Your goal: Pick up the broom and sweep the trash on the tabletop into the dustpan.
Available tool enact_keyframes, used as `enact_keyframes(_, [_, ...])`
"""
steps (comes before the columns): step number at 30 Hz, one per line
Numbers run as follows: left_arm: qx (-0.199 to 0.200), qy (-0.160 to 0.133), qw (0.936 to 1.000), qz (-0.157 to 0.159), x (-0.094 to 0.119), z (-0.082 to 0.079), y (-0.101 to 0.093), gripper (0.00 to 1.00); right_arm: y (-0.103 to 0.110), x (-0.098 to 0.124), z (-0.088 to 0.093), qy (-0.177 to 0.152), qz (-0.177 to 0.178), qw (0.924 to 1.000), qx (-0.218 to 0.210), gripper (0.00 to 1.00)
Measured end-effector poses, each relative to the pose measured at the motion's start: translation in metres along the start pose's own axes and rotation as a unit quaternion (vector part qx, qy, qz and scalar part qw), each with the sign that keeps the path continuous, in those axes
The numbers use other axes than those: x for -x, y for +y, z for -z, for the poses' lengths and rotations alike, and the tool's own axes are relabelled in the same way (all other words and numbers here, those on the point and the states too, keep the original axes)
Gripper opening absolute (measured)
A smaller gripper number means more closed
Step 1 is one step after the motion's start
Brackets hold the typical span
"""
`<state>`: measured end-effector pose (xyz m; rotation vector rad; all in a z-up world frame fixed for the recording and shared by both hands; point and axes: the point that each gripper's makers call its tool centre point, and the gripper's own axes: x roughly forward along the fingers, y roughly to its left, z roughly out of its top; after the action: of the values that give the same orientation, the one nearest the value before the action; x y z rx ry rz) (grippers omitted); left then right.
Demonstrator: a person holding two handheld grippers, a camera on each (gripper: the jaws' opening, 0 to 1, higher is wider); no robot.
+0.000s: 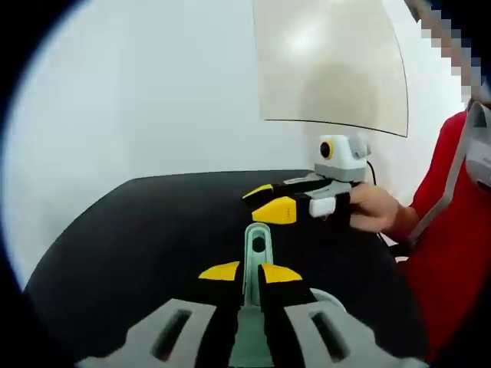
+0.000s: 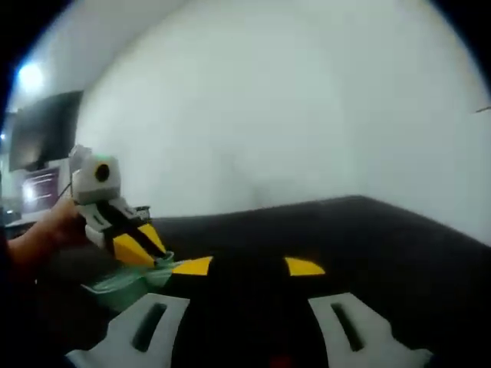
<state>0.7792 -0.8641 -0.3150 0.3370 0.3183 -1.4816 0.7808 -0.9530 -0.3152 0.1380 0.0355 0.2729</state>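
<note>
My left gripper (image 1: pixel 249 270) is shut on a pale green plastic handle (image 1: pixel 256 244) with a hanging hole, which looks like the dustpan's; it rises between the jaws over the black tabletop (image 1: pixel 138 245). In the right gripper view the same green piece (image 2: pixel 123 287) spreads wide and low under the left gripper (image 2: pixel 149 257) at the left. My right gripper (image 2: pixel 248 266) stands open, its yellow-tipped jaws far apart with nothing between them. It also reaches in from the right in the left gripper view (image 1: pixel 265 201), held by a hand (image 1: pixel 376 211), just beyond the handle's end.
The black tabletop (image 2: pixel 368 238) ends at a pale wall. A light panel (image 1: pixel 330 61) hangs on that wall above the table. A person in a red sleeve (image 1: pixel 453 230) stands at the table's right side. A dark screen (image 2: pixel 42 130) is at the far left.
</note>
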Motion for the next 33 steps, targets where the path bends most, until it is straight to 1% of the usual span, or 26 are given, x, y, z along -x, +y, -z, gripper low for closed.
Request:
enact_keyframes(6, [-0.01, 0.004, 0.9999, -0.003, -0.006, -0.002, 0.004, 0.07, 0.0, -0.002, 0.003, 0.01, -0.001, 0.9999, 0.002, 0.35])
enact_keyframes(11, [-0.02, 0.011, 0.9997, -0.001, -0.015, 0.0, 0.002, 0.05, 0.002, -0.003, 0.005, 0.014, -0.006, 0.9999, 0.001, 0.32])
enact_keyframes(17, [-0.02, 0.009, 0.9998, 0.001, -0.016, -0.001, 0.003, 0.05, 0.004, -0.004, 0.004, 0.013, -0.011, 0.9998, -0.005, 0.31])
enact_keyframes(21, [-0.024, 0.014, 0.9996, 0.001, -0.017, 0.0, 0.003, 0.05, 0.005, -0.004, 0.005, 0.015, -0.014, 0.9998, -0.007, 0.29])
enact_keyframes(26, [-0.033, 0.026, 0.9991, -0.005, -0.02, 0.001, 0.005, 0.09, 0.006, -0.005, 0.005, 0.017, -0.017, 0.9997, -0.01, 0.28])
enact_keyframes(28, [-0.033, 0.029, 0.999, -0.007, -0.022, 0.001, 0.005, 0.09, 0.007, -0.005, 0.007, 0.022, -0.02, 0.9995, -0.012, 0.28])
enact_keyframes(31, [-0.024, 0.024, 0.9994, -0.006, -0.023, 0.0, 0.005, 0.09, 0.008, -0.005, 0.007, 0.022, -0.022, 0.9994, -0.012, 0.28])
enact_keyframes(33, [-0.009, 0.02, 0.9997, -0.005, -0.022, -0.001, 0.006, 0.1, 0.009, -0.005, 0.007, 0.022, -0.022, 0.9994, -0.015, 0.29])
